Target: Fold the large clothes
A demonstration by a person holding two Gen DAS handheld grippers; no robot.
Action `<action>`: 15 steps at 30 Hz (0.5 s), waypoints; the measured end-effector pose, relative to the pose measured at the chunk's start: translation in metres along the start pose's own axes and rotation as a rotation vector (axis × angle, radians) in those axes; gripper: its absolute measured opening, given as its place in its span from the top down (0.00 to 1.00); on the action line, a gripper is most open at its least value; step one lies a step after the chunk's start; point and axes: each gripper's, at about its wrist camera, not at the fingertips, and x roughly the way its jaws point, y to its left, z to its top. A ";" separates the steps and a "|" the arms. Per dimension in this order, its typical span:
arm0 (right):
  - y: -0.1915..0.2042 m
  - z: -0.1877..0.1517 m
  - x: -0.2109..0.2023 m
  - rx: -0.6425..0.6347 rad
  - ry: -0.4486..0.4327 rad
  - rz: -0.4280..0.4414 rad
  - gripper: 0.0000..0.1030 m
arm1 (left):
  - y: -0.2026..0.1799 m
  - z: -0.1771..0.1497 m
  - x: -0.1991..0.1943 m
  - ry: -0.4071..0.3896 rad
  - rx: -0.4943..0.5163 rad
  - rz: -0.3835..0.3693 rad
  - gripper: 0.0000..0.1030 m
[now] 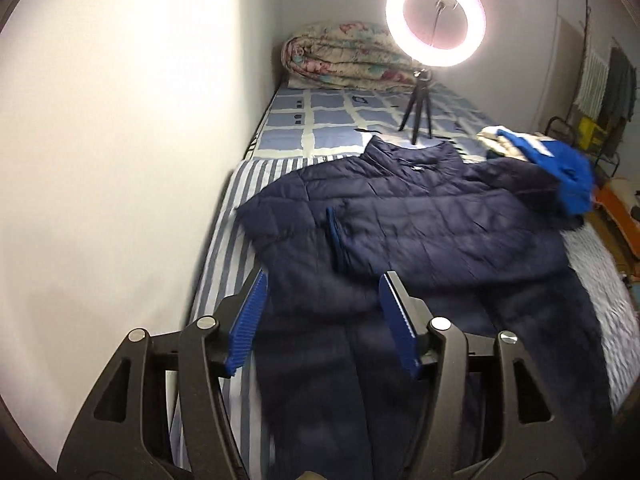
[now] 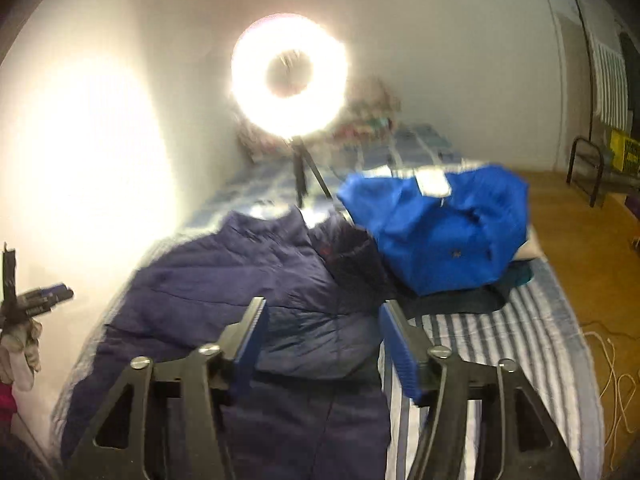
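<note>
Jacket: a navy quilted puffer jacket (image 1: 400,216) is spread on the striped bedsheet (image 1: 236,208), collar toward the ring light (image 1: 436,24).
Done: it is laid out; one side appears turned inward.
Left: sleeves and body are judged not yet folded.
Left gripper (image 1: 320,320): held wide, nothing gripped.
Right gripper (image 2: 322,344): held wide, empty.
Nearby: a blue garment (image 2: 440,228) is heaped beside it.

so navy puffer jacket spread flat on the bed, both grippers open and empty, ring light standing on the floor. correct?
Not quite: the ring light stands on the bed, its tripod behind the jacket's collar, as the left wrist view shows. The navy puffer jacket is spread out, and left gripper and right gripper are open and empty.
</note>
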 end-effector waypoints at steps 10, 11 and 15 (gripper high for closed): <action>0.026 -0.038 -0.156 -0.016 -0.037 0.039 0.22 | 0.002 -0.121 -0.126 0.054 -0.047 -0.096 0.25; 0.027 -0.049 -0.164 -0.013 -0.020 0.046 0.22 | 0.004 -0.134 -0.132 0.069 -0.063 -0.107 0.23; 0.029 -0.102 -0.164 -0.018 0.093 0.067 0.23 | 0.017 -0.176 -0.136 0.143 -0.122 -0.129 0.23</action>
